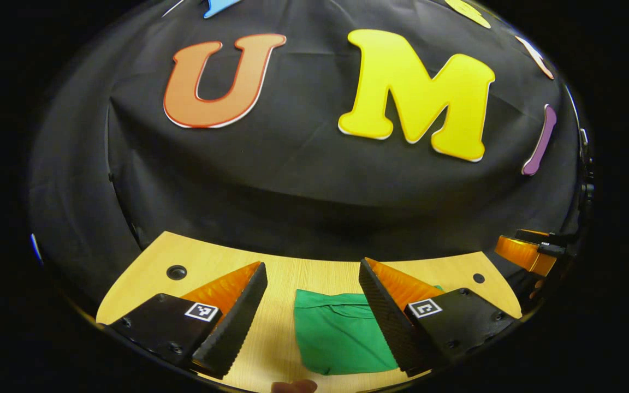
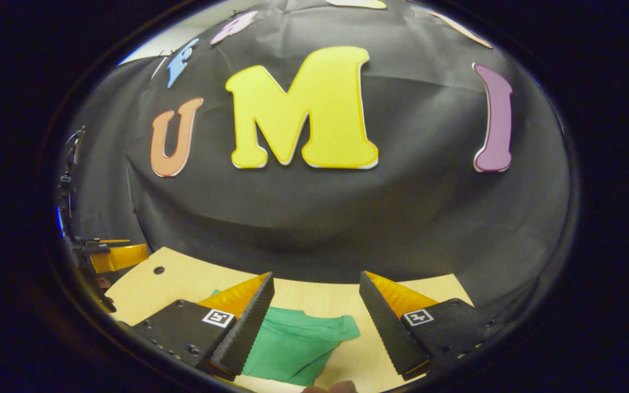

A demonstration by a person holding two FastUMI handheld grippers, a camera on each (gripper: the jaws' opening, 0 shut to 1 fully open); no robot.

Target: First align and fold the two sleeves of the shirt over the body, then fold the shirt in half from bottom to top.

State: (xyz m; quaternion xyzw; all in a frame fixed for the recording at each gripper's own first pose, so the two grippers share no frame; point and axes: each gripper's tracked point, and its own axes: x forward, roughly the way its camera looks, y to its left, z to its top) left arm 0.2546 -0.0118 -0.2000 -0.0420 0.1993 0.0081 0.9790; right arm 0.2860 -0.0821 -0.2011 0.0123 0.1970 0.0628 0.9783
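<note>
I hold both grippers up above the wooden table (image 1: 303, 273), neither touching the cloth. My left gripper (image 1: 312, 284) has its fingers spread wide with nothing between them, and my right gripper (image 2: 316, 292) is spread the same way, also carrying nothing.

The green shirt (image 1: 339, 333) lies flat on the table below and ahead of me, between the two grippers. In the left gripper view it sits in the gap between my fingers and runs under the right-hand finger, so it lies slightly to that gripper's right. In the right gripper view the green shirt (image 2: 292, 344) is low and to the left, partly behind the left-hand finger, with one sleeve (image 2: 342, 328) poking out toward the middle of the gap. That sleeve looks not yet folded over the body, so I judge the sleeve step is what's in hand.

The sleeve's length runs sideways across the right gripper's line of sight, and that gripper seems the nearer one to it. I'd have to drop down and forward to reach it.

At the far edge of each view I catch the other gripper (image 1: 527, 254) off to the side.
</note>
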